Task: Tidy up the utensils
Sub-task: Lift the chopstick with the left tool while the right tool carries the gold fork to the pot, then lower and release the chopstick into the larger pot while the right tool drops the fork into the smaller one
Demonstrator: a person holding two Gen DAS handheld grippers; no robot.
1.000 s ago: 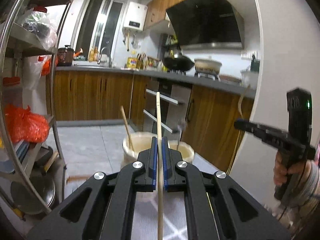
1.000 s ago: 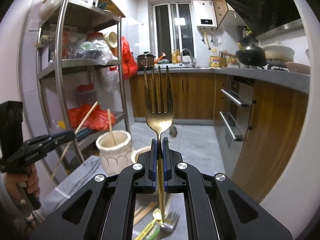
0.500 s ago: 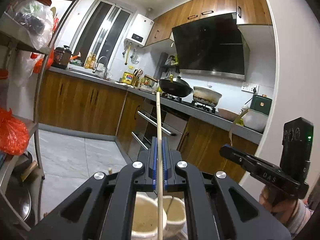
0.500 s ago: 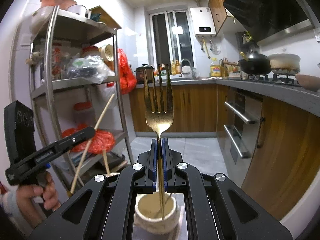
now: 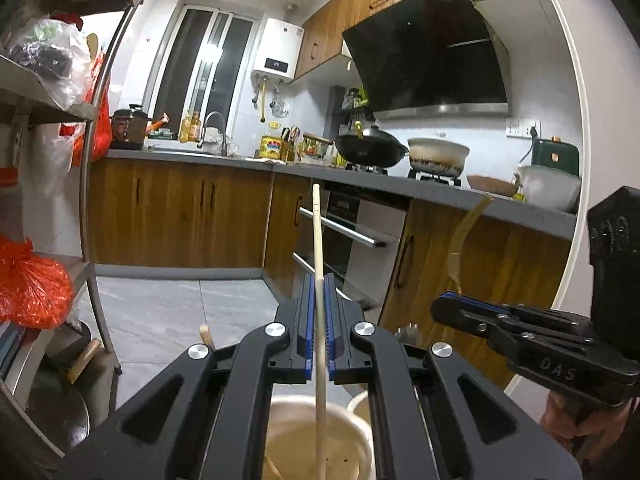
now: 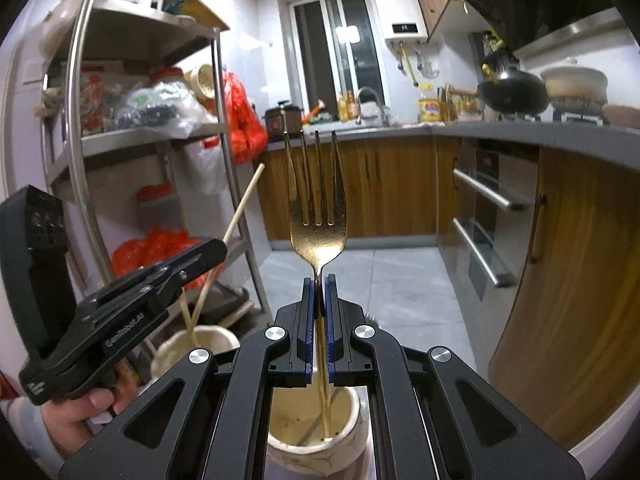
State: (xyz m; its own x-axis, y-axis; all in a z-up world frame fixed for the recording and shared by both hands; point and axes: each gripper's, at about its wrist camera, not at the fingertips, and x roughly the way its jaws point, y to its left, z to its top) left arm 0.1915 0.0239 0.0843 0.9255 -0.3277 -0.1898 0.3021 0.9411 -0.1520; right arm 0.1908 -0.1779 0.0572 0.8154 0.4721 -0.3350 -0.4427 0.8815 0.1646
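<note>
Left wrist view looks across a kitchen whose wooden cabinets [image 5: 180, 216] fill the middle of the frame under a grey counter [image 5: 400, 188], with a dark range hood [image 5: 428, 64] at the upper right and a metal shelf rack [image 5: 92, 184] down the left edge holding an orange bag [image 5: 32, 284]. On the counter at centre right stand a black wok [image 5: 370, 146] and, just beside it, a pale pot [image 5: 438, 154]. At the bottom centre the left gripper [image 5: 318, 316] has its blue-padded jaws pressed onto a wooden chopstick [image 5: 317, 240], which stands almost upright, its lower end reaching down inside the cream utensil holder [image 5: 316, 440] directly beneath. A second holder rim [image 5: 358, 404] shows just beside it on the right. At the lower right of this frame the right gripper [image 5: 444, 308] juts in, carried by a hand [image 5: 572, 420]. Right wrist view shows the same room with the rack [image 6: 80, 152] on the left and an oven front [image 6: 492, 216] on the right. At bottom centre the right gripper [image 6: 319, 304] pinches the neck of a gold fork [image 6: 317, 224], tines up, handle hanging down into a cream holder [image 6: 312, 428] below. At the lower left, the left gripper [image 6: 218, 248] holds the chopstick [image 6: 244, 200] slanted over the other holder [image 6: 192, 344], where another stick already stands.
</note>
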